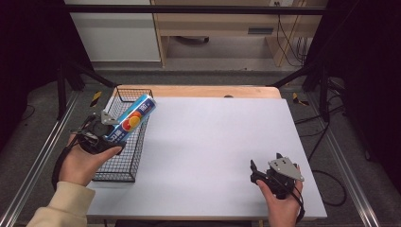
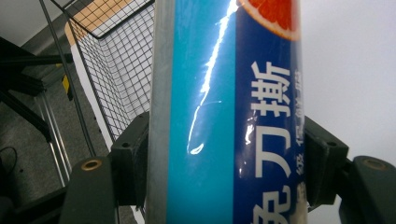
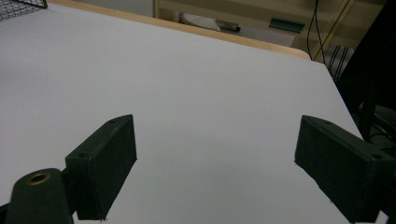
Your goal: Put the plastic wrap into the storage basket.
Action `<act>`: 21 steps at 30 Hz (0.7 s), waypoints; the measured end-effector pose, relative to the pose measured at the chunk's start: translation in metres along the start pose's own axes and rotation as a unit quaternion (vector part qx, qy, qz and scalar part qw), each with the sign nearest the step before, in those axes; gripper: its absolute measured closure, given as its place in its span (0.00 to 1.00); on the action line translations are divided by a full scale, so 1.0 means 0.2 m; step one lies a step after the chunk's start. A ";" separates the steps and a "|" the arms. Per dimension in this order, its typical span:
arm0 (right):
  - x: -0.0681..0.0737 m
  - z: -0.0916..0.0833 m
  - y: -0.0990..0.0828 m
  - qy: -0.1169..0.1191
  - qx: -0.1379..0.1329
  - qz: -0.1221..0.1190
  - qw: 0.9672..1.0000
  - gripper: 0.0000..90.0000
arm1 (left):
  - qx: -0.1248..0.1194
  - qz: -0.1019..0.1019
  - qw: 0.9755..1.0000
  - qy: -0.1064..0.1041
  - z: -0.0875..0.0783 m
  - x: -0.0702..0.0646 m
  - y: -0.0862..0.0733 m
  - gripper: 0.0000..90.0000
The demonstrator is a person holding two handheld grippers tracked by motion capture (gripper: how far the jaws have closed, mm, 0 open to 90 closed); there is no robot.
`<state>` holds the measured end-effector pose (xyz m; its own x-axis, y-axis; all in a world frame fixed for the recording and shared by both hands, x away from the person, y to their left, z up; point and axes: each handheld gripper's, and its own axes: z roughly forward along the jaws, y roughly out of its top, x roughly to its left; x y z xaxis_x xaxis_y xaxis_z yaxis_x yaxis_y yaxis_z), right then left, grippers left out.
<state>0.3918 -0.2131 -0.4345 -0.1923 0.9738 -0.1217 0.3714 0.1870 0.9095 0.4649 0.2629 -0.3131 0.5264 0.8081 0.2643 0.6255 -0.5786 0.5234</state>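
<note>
The left gripper (image 1: 115,136) is clamped on a long blue box (image 1: 132,119) printed with an orange fruit slice and white characters; in the left gripper view both black pads press against the box's (image 2: 224,116) two long sides near its lower end, so the hold looks firm. The box is in the air, tilted, its far end pointing up and away over the wire basket (image 1: 124,168) that stands at the left edge of the white table (image 1: 213,142). Its lower end sits just above the basket's rim, and I cannot tell whether it touches the wire. Judging from this, the step in hand is carrying the box at the basket, either lowering it in or lifting it out; which of the two the frames do not settle. If it is going in, the next move calls for levelling the box along the basket's length, so it clears the rim, before the jaws let go. The right gripper (image 1: 265,172) rests near the table's right front corner, jaws spread wide with nothing between them.
</note>
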 end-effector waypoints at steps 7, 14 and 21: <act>0.00 0.00 0.00 0.000 0.001 0.001 1.000 0.14 | 0.010 -0.016 1.000 0.004 0.01 0.02 0.00 0.35; 0.00 0.00 0.00 -0.001 0.001 0.002 1.000 0.14 | 0.029 -0.031 0.999 0.007 0.05 0.05 0.01 0.35; 0.00 0.00 0.00 0.002 -0.002 0.005 1.000 0.14 | 0.048 -0.044 0.998 0.013 0.08 0.07 0.02 0.35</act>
<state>0.3915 -0.2139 -0.4341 -0.1912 0.9753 -0.1107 0.3702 0.1761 0.9121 0.4848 0.2708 -0.3202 0.4524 0.8586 0.2413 0.7217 -0.5113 0.4666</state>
